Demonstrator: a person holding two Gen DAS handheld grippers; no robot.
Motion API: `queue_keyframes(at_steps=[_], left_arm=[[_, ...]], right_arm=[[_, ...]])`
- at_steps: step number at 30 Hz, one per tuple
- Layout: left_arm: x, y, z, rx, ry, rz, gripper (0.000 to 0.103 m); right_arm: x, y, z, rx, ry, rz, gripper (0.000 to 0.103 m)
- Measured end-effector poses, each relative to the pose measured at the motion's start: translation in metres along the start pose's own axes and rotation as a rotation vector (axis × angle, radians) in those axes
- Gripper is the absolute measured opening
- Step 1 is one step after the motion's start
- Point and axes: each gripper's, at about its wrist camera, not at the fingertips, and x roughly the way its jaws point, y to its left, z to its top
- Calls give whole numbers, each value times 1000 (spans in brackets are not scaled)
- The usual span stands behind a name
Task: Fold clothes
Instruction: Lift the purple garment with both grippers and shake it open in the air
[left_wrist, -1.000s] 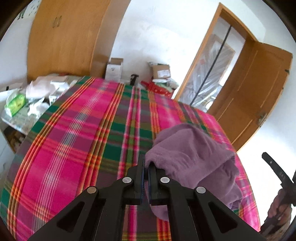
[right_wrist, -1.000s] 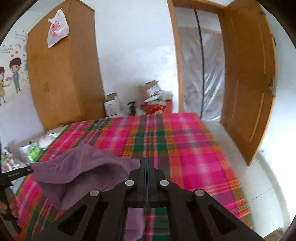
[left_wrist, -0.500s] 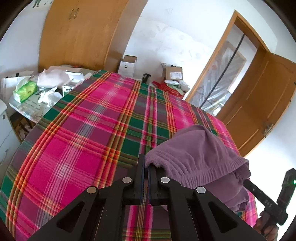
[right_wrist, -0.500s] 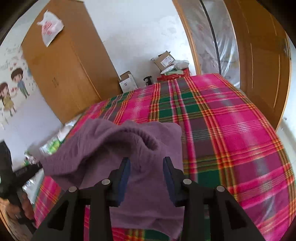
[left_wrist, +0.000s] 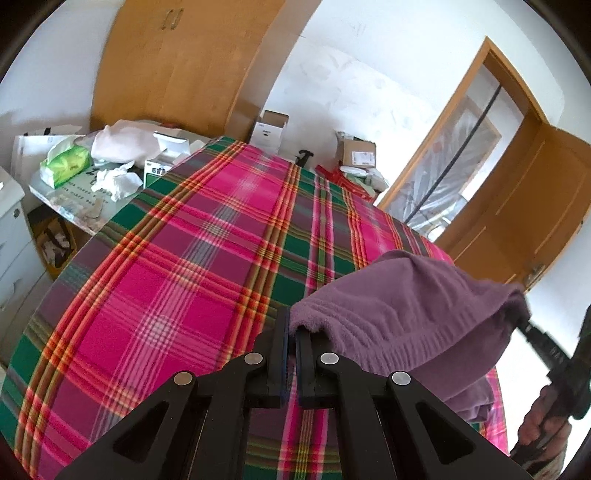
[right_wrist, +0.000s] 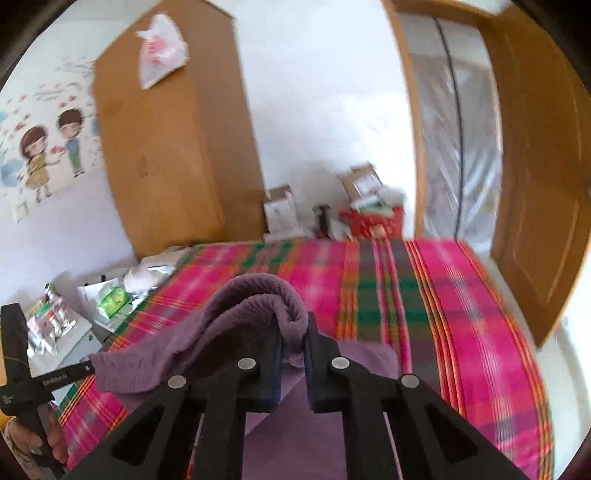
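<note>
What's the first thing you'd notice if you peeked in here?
The bright pink, green and orange plaid blanket covering the bed jumps out first. Above it, a fuzzy purple garment hangs stretched between the left gripper and the right gripper, each pinching an edge.

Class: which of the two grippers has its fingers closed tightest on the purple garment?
The left gripper: its fingers sit almost touching, pinching the purple garment. The right gripper shows a wider gap, with a cloth fold between.
</note>
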Motion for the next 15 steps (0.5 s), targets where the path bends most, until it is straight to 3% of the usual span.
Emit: queue_keyframes(at_steps=[15], left_arm=[[-26,47,-13,-100,-9,32,3]], right_arm=[[-11,98,71,-142,-158,179,10]])
